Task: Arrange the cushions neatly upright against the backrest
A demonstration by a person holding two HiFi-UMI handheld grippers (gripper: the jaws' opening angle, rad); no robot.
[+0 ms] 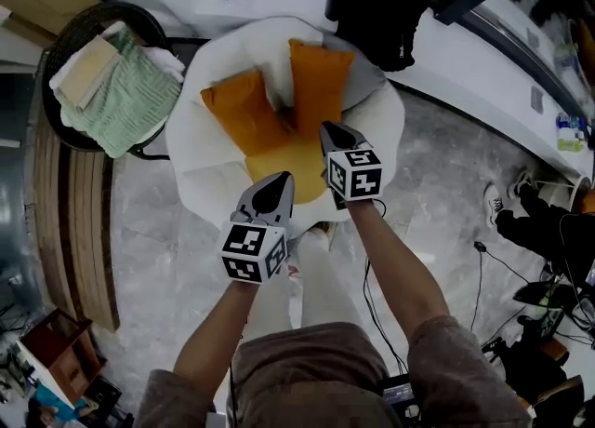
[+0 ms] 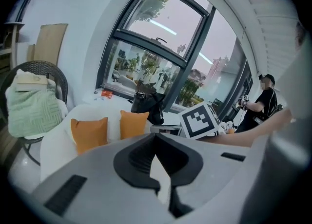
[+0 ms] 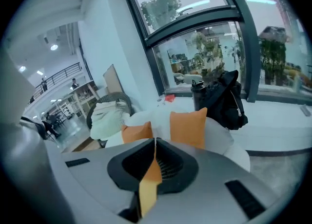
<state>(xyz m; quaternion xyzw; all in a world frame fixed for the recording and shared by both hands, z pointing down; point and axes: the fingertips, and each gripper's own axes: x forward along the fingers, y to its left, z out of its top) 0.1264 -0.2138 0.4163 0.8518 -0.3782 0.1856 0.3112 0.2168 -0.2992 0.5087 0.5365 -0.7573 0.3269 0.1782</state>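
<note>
Both grippers clenched, empty
Left gripper [image 1: 281, 180] and right gripper [image 1: 328, 128] are hovering over the armchair [image 1: 209, 152]; two cushions [image 1: 319, 82] are leaning on the backrest, third cushion [image 1: 279, 164] is lying on the seat.

The head camera looks steeply down from above onto the white armchair [image 1: 206, 161], taking in the whole seat. The two gripper cameras sit low and close behind their own jaws — the left tongs [image 2: 155, 138] and the right tongs [image 3: 155, 142] — facing roughly level toward the backrest and the window [image 3: 204, 33] beyond. All three views share the orange cushions [image 1: 318, 82], the black bag [image 1: 372, 7] and the wicker chair [image 1: 88, 19].
</note>
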